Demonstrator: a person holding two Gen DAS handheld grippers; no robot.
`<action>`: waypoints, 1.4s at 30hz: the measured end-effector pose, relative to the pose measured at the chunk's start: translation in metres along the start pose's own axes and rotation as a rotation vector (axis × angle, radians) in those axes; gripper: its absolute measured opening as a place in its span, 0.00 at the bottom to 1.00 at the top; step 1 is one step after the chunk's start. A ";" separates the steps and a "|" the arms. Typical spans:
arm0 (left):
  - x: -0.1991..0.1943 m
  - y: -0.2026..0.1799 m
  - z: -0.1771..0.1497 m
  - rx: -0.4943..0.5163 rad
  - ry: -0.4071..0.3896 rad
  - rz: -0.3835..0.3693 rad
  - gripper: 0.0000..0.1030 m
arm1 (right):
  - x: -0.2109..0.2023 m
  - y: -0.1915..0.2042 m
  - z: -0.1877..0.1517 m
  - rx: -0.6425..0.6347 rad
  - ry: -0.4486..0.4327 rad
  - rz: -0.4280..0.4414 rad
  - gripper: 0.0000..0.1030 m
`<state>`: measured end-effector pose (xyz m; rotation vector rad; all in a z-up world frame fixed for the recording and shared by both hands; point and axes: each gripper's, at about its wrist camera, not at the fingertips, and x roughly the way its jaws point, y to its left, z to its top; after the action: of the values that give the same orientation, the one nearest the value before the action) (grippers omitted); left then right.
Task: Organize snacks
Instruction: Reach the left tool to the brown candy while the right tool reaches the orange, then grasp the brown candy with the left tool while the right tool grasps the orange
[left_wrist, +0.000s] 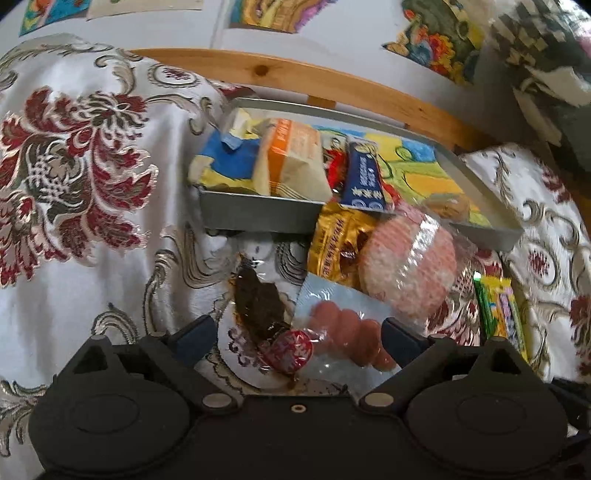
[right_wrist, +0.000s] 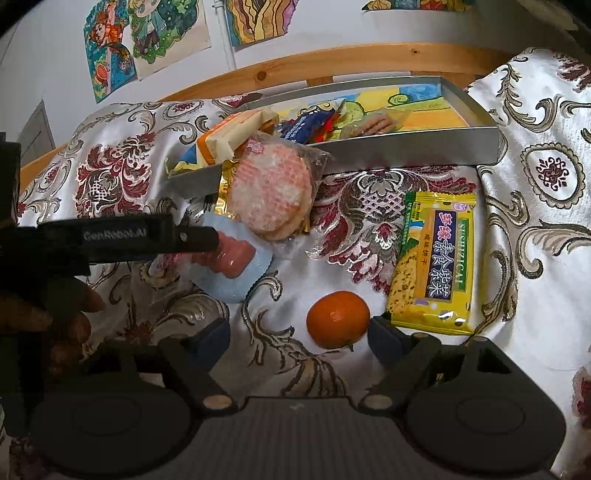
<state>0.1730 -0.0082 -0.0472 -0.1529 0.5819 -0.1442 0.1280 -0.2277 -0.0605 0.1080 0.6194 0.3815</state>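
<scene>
Snacks: roughly half sorted, judging by what lies where. In the metal tray (right_wrist: 417, 153) already: an orange-and-cream packet (left_wrist: 295, 158), a blue-and-yellow packet (left_wrist: 225, 162), a dark blue bar (left_wrist: 364, 177), some red wrappers and a clear-wrapped biscuit (small items too jumbled to count).

Still outside on the patterned cloth (left_wrist: 74, 221):
- pink rice-cracker pack (right_wrist: 273, 192), leaning on the tray's near wall, on top of a gold packet (left_wrist: 336, 236)
- sausage pack on pale blue wrapper (right_wrist: 236, 258)
- dark snack in clear wrap with a red round label (left_wrist: 266, 314)
- yellow cracker packet (right_wrist: 436, 258), flat, just beside the tangerine
- tangerine (right_wrist: 338, 319)

Left gripper (left_wrist: 295, 336): fingers apart, straddling the sausage pack and the dark snack, clamped on nothing. In the right view one left finger (right_wrist: 192, 236) sits over the sausage pack; contact unclear. Likely the next pick.

Right gripper (right_wrist: 299, 336): fingers apart, tangerine low between them near the right finger, not gripped.

Remaining: five loose items. Tray's right half has bare floor, so room isn't the constraint.
</scene>
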 end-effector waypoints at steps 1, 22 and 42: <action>0.001 -0.001 0.000 0.010 0.004 0.006 0.89 | 0.000 0.000 0.000 0.003 -0.002 0.000 0.82; -0.002 0.010 -0.003 -0.151 0.050 -0.054 0.52 | 0.001 0.003 -0.006 0.005 -0.015 -0.027 0.36; -0.033 -0.003 -0.021 -0.135 0.162 -0.058 0.51 | -0.019 0.022 -0.009 -0.015 0.059 -0.040 0.36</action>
<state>0.1337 -0.0078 -0.0462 -0.2909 0.7496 -0.1746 0.1019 -0.2146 -0.0530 0.0698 0.6761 0.3522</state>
